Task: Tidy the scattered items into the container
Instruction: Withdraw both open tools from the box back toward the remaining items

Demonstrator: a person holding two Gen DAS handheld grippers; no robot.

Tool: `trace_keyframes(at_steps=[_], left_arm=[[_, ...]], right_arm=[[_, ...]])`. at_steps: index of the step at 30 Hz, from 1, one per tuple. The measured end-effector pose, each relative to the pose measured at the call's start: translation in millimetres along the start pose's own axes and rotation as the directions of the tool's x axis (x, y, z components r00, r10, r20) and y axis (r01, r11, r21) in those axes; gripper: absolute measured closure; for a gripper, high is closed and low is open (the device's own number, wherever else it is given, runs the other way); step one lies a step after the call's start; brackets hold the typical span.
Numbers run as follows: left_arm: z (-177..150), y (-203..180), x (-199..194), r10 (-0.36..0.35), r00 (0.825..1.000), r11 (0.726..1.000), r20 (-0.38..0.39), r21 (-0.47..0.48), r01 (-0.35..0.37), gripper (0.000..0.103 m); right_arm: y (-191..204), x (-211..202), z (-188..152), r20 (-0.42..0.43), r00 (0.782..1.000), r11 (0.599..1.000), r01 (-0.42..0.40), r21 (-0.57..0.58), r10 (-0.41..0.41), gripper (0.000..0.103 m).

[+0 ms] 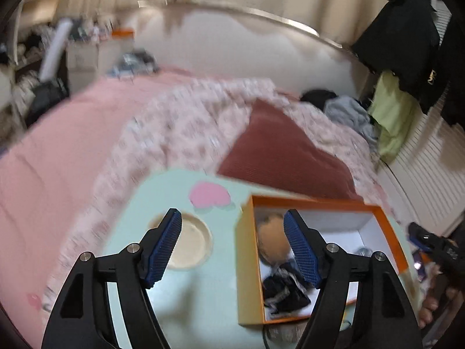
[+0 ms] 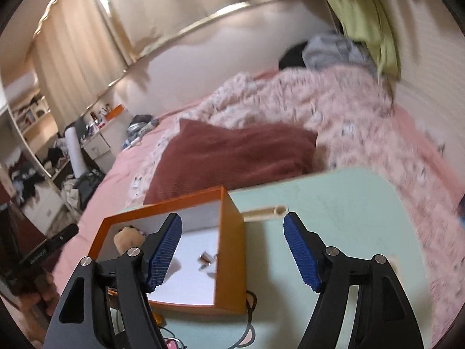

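Observation:
An orange box with a white inside stands on a pale green table. It holds a tan plush toy, a dark crumpled cloth and small silver bits. My left gripper is open and empty, above the table at the box's left wall. A round cream dish lies left of the box. My right gripper is open and empty, over the box's right wall. A cream tube lies on the table just beyond the box.
The table stands over a bed with a pink sheet, a patterned quilt and a dark red pillow. A pink sticker marks the table. A cable lies near the box's front. Clothes hang at the right.

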State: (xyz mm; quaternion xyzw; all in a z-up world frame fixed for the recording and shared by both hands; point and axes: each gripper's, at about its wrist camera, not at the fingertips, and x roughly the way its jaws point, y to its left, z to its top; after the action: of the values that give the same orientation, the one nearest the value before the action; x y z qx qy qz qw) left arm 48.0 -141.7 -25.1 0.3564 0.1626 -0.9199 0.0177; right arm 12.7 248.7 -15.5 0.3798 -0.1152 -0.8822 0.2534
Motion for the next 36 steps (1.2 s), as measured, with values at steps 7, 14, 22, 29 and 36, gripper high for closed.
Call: trace_keyframes(at_steps=[7,14,22,29,36], left_arm=[[-30,-26,22,-0.127,0.985,0.991,-0.113,0.028,0.131,0.027],[-52,-46,7,-0.076,0.995,0.991,-0.070,0.106,0.083,0.024],[-58,-36,-5,-0.108,0.991,0.991,-0.076,0.064,0.113,0.024],[-58,-24,-23,-0.135,0.991,0.990,-0.022,0.046,0.136,0.024],[-78,-47,-84,-0.071,0.997,0.984,0.004,0.162,0.070,0.023]], right_arm=[[23,20,-31,-0.133,0.985,0.993,-0.113,-0.036,0.107,0.029],[36,6,-54,-0.084,0.996,0.994,-0.035,-0.106,0.026,0.020],[40,-12,-72,-0.094,0.994,0.993,-0.061,-0.100,0.052,0.020],[44,-21,-79,-0.078,0.996,0.993,-0.050,-0.106,0.042,0.022],[54,-80,-96,0.121,0.989,0.988,0.102,-0.119,-0.087,0.021]])
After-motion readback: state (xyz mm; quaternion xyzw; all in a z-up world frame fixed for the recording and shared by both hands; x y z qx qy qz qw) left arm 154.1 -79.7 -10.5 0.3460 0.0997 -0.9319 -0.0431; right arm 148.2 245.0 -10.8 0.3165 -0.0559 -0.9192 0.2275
